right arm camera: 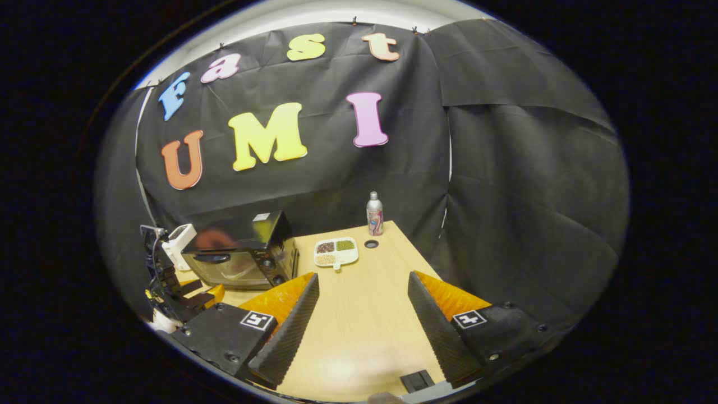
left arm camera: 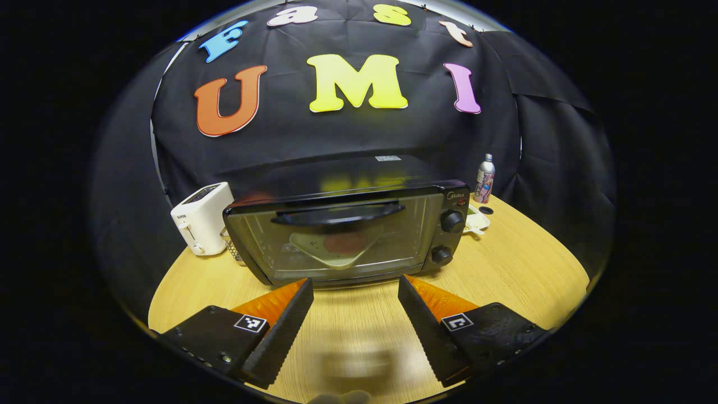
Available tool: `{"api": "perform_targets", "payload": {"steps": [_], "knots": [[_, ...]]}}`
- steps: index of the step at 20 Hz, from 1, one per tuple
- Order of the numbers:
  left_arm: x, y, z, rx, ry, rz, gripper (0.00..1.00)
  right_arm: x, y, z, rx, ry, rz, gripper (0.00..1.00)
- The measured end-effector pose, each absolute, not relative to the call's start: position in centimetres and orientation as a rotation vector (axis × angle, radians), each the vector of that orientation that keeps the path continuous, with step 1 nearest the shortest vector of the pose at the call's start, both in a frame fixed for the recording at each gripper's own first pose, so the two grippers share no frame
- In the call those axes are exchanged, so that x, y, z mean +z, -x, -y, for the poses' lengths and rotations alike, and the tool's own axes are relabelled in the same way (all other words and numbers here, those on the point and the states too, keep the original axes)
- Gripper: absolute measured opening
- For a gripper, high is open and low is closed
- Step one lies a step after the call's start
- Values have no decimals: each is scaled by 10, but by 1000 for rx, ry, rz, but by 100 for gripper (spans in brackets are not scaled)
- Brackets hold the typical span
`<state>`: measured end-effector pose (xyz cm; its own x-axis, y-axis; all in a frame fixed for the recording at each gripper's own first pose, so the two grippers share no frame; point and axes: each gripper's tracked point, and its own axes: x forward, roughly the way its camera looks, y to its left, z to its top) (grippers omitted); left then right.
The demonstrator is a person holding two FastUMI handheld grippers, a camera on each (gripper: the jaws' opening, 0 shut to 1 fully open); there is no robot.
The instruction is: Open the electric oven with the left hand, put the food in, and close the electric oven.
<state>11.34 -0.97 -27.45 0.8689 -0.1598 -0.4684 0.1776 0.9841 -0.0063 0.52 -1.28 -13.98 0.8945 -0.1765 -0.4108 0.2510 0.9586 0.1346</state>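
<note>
Left gripper hangs spread before the shut oven. Opening looks like the step now; next, it must pinch the handle.

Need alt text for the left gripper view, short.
A black electric oven with its glass door shut stands on the light wooden table, a plate of food behind the glass. The open left gripper faces it; a white toaster stands beside it, a silver bottle beyond.
</note>
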Motion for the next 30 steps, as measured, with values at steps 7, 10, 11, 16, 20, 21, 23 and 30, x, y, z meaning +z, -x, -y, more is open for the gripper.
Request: {"api": "perform_targets", "payload": {"steps": [7, 10, 11, 16, 20, 21, 23, 30], "knots": [[-249, -86, 12, -226, 3, -438, 97, -123, 10, -14, -211, -143, -383, 100], [-219, -66, 11, -239, 10, -395, 97, -114, 20, -30, -186, -134, -367, 96], [-205, -60, 9, -236, 16, -375, 97, -108, 23, -34, -170, -134, -354, 100], [-129, -15, 3, -193, 30, -265, 97, -72, 46, -31, -109, -128, -266, 96], [-60, 31, -2, -124, 38, -150, 96, -44, 71, -9, -52, -123, -203, 100], [-47, 44, 0, -110, 40, -131, 96, -38, 80, 0, -48, -117, -187, 96], [-26, 71, 1, -83, 35, -95, 96, -22, 98, 18, -47, -113, -138, 100], [19, 153, 21, -46, -6, -3, 96, -1, 154, 53, -19, -95, -26, 96]]}}
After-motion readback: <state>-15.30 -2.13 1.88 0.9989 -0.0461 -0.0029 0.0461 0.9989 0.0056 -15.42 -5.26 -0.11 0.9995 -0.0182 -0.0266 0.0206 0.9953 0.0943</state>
